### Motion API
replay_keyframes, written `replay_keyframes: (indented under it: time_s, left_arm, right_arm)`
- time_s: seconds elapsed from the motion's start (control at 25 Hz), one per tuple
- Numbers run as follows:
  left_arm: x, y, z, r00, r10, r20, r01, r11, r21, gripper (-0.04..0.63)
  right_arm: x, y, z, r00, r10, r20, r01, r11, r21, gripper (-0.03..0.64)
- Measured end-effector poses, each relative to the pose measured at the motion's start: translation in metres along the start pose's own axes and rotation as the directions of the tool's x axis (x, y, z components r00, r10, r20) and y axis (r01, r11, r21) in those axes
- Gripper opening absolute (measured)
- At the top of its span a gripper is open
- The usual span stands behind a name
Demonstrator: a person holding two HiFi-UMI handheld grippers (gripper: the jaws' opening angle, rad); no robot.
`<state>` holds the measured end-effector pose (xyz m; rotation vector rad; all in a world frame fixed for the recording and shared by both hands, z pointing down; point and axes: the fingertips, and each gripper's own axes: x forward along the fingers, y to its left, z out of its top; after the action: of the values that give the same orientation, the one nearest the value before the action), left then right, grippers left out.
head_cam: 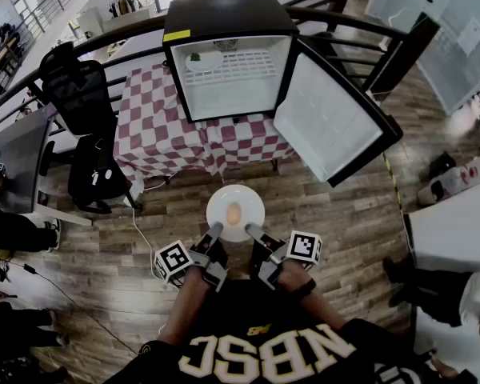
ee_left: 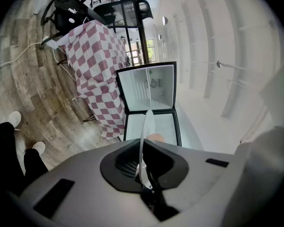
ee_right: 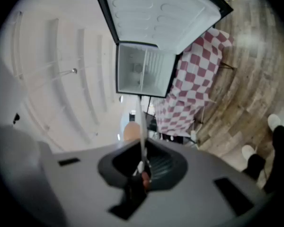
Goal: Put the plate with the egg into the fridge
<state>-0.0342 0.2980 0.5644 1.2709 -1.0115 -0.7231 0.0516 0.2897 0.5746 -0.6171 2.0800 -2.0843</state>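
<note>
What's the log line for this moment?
phase: carry | left gripper: shut on plate | right gripper: shut on plate | egg: on plate | fridge: open, plate outside

Lower centre of the head view: the left forearm [head_cam: 190, 291] and right forearm [head_cam: 314, 295] reach up-frame from the torso and converge. The left gripper [head_cam: 214, 234] and right gripper [head_cam: 251, 232] angle inward, with the left marker cube [head_cam: 173, 261] and right marker cube [head_cam: 304, 247] on their outer sides. Each gripper's jaws are clamped on the thin rim of the plate [head_cam: 224, 197], at its lower left and lower right. The right grip looks firm, though its own view is blurred.
</note>
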Motion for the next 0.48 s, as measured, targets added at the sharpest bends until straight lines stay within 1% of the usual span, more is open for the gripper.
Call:
replay_keyframes:
  time_s: [0.12, 0.28, 0.48]
  left_arm:
    - [0.008, 0.003, -0.009, 1.000, 0.011, 0.012, -0.011, 1.000, -0.010, 0.031]
    - [0.025, 0.003, -0.026, 0.999, 0.024, 0.025, -0.024, 0.999, -0.022, 0.031]
    - [0.051, -0.007, -0.046, 0.998, 0.036, 0.046, -0.035, 0.999, -0.033, 0.031]
  right_arm:
    - [-0.010, -0.004, 0.011, 1.000, -0.018, -0.007, 0.018, 0.999, -0.040, 0.035]
    - [-0.027, -0.008, 0.031, 0.998, -0.063, -0.009, 0.061, 0.992, -0.113, 0.035]
    - [-0.040, -0.006, 0.062, 1.000, -0.023, -0.016, 0.019, 0.974, -0.225, 0.038]
